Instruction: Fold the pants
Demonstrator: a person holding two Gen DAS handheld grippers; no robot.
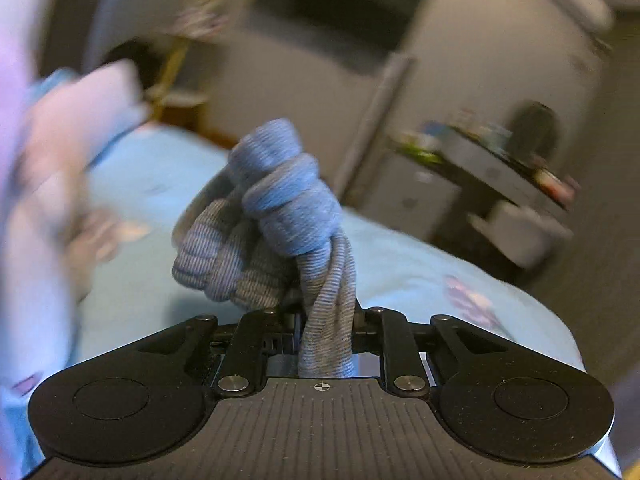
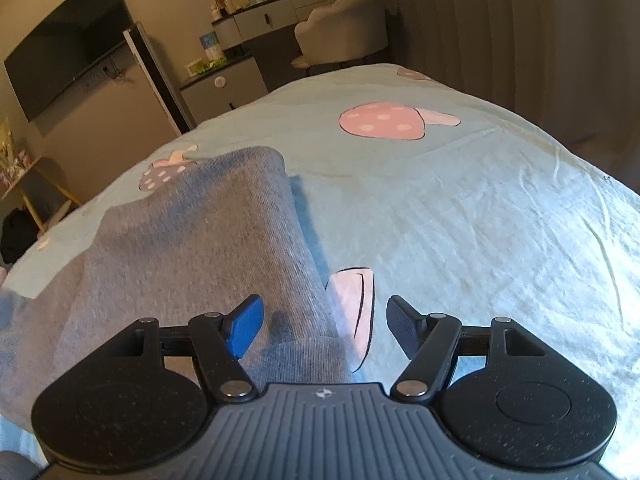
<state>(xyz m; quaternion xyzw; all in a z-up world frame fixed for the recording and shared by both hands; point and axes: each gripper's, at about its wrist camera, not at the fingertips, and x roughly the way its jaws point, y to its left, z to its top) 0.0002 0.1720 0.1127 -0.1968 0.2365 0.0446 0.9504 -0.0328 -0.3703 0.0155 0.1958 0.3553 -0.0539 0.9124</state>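
The grey-blue knit pants lie spread on the light blue bed sheet in the right wrist view. My right gripper is open just above the pants' near right edge, its blue pad over the cloth. In the left wrist view my left gripper is shut on a bunched, twisted end of the pants, which stands up above the jaws, lifted off the bed. That view is blurred.
Pink mushroom prints mark the sheet. Beyond the bed stand a dresser with bottles, a padded chair, a wall TV and curtains at right. A pale blurred shape fills the left of the left wrist view.
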